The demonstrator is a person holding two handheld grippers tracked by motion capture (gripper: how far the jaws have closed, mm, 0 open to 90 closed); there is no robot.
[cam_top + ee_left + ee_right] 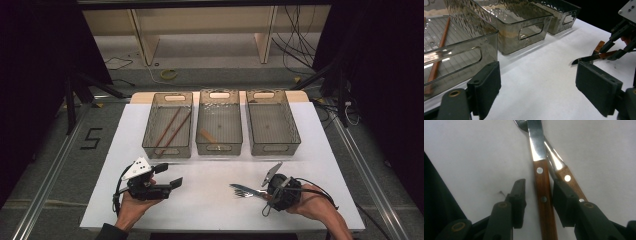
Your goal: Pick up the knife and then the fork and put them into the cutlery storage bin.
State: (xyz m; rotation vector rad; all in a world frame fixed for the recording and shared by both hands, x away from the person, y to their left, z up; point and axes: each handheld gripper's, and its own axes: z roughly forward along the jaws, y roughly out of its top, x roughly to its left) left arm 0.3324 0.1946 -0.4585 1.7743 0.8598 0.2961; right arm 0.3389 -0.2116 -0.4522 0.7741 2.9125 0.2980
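- Right tool [537, 195], near the surface's [210, 210] front edge toward the right corner, has its jaws apart around the knife [541, 182] handle; a fork [564, 173] lies crossed beneath.
- Left tool [537, 85], front left, gapes wide, holding nothing.
- Three bins [219, 128] line the far edge.

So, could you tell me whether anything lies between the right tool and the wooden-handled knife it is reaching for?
Nothing does: the right tool has its jaws open either side of the knife handle. A second wooden-handled utensil lies against it.
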